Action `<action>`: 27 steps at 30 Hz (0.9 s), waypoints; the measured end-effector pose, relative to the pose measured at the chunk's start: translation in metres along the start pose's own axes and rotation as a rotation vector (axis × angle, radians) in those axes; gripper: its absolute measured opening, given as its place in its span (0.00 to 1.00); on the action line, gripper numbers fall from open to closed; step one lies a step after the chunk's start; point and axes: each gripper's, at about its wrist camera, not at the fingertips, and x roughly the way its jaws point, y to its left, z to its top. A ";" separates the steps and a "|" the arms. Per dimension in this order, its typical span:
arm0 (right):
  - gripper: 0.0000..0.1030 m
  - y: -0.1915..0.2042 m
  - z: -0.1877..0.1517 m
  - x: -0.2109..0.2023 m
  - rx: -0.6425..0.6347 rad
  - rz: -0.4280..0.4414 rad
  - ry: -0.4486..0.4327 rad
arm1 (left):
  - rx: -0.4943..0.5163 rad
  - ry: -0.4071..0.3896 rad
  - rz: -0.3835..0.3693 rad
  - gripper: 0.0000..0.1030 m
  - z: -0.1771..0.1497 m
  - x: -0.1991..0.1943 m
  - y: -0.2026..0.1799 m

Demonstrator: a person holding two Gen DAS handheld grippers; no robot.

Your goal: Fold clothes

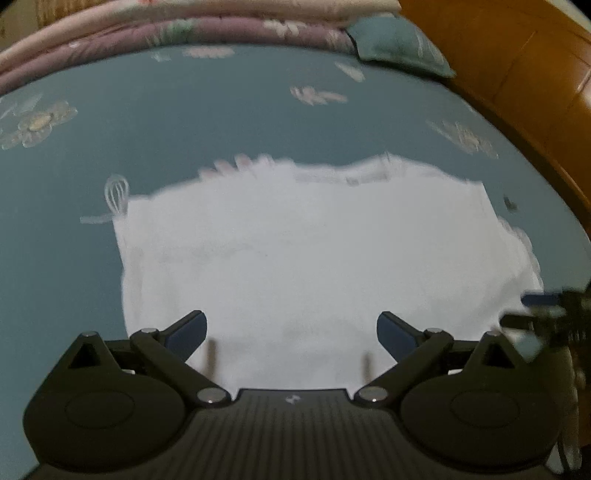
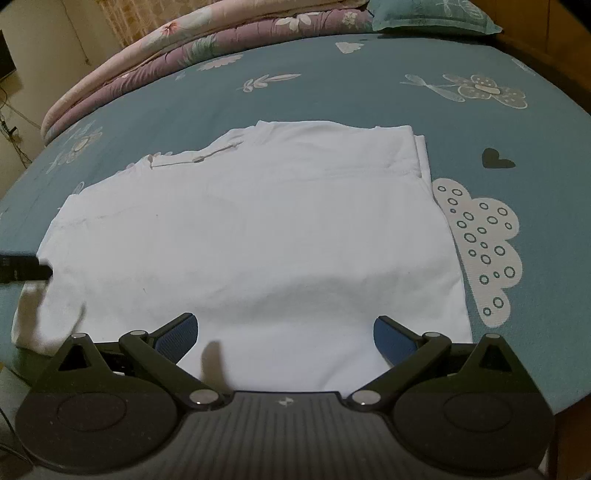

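White shirt (image 2: 251, 236) spread flat on the bed (image 2: 332, 92), partly folded into a rough rectangle, collar edge toward the far left and a doubled layer along the far right side. Left hand-held gripper (image 1: 291, 332) spread wide, blue pads well apart, gripping nothing, poised just above the near edge of the shirt (image 1: 295, 251), cloth filling the gap between the fingers. Right hand-held gripper (image 2: 286, 334) likewise wide apart and empty, over the near hem of the same shirt, right fingertip close to the shirt's near right corner. Blurred dark shape at the right edge of the left wrist view, over the shirt's right side, looking like the other gripper, though too smeared to be sure. Dark bar at the left edge of the right wrist view, touching or just over the shirt's left side. Teal sheet with white flower and cloud prints under the shirt, cloud print (image 2: 484, 247) just beside its right edge. Folded pink and purple quilt (image 2: 184, 40) along the far side of the bed, teal pillow (image 2: 432, 16) next to it. Wooden bed frame (image 1: 517, 74) at the right in the left wrist view.
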 end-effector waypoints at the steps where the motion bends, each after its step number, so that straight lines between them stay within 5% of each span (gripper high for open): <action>1: 1.00 0.000 0.000 0.000 -0.003 -0.001 0.002 | -0.031 0.010 -0.005 0.95 0.002 0.006 0.006; 4: 1.00 0.001 0.001 0.000 -0.005 -0.003 0.005 | -0.147 0.094 -0.017 0.97 -0.003 0.029 0.024; 9: 1.00 0.002 0.000 0.000 -0.022 -0.010 0.006 | -0.162 0.052 -0.061 0.98 0.000 0.010 0.031; 14: 1.00 0.007 0.000 0.002 -0.037 -0.031 0.011 | -0.316 -0.022 -0.107 0.96 0.007 -0.012 0.080; 19: 1.00 0.008 0.001 0.003 -0.043 -0.038 0.013 | -0.431 -0.007 -0.157 0.96 -0.006 -0.004 0.113; 27: 1.00 0.015 0.001 0.007 -0.084 -0.070 0.015 | -0.584 -0.029 -0.352 0.95 -0.012 0.024 0.140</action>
